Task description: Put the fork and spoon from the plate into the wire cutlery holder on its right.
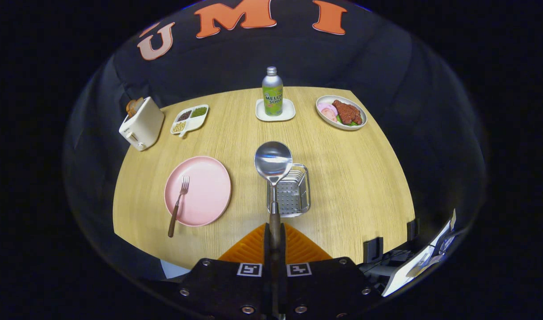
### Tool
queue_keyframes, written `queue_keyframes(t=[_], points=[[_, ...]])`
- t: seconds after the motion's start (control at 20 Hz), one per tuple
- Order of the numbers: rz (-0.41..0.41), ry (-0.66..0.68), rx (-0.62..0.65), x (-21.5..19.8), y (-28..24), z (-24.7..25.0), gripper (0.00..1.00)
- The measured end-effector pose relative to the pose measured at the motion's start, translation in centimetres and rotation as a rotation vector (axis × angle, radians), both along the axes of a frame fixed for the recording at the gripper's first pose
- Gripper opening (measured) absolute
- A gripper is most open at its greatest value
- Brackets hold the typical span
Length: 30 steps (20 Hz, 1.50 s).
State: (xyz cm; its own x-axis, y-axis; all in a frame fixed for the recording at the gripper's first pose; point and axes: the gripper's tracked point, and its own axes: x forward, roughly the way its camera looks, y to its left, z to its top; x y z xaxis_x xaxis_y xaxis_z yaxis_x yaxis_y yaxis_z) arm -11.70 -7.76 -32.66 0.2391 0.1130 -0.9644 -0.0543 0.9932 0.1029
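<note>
Claw [275, 240] clenched on spoon [273, 165] handle, bowl-end over wire cutlery holder [293, 195] just ahead. Risk: striking rim, missing. Fork [178, 205] unmoved on pink plate [209, 191].

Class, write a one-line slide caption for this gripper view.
Gripper shut on spoon above wire holder; fork on pink plate.

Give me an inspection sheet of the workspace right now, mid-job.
Surface: wooden table, no spills seen.
Job's things: spoon clamped by its handle, bowl raised ahead of the fingers, over the wire cutlery holder; fork lies on the pink plate, handle past the rim.
Clutter: toaster, divided snack tray, soda bottle on a coaster, plate of food.
Grippers: hand-held gripper shut on the spoon.
Cables: nothing seen.
Surroundings: black cloth wall; unclear items beyond the table's near right edge.
</note>
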Motion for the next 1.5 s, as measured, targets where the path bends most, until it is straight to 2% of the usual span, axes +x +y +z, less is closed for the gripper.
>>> queue_keyframes(t=[0.25, 0.4, 0.6, 0.85, 1.3, 1.5], points=[[0.018, 0.077, -0.050, -0.4, -1.7, -2.6, 0.06], [0.028, 0.140, -0.046, -1.0, -1.8, -3.9, 0.06], [0.056, 0.160, -0.042, -0.3, -1.6, -4.7, 0.08], [0.041, 0.133, -0.065, 1.7, -2.1, -5.4, 0.09], [-0.032, 0.031, -0.096, 4.7, -2.1, -5.6, 0.11], [-0.078, -0.083, -0.089, 6.5, -1.9, -4.3, 0.13]])
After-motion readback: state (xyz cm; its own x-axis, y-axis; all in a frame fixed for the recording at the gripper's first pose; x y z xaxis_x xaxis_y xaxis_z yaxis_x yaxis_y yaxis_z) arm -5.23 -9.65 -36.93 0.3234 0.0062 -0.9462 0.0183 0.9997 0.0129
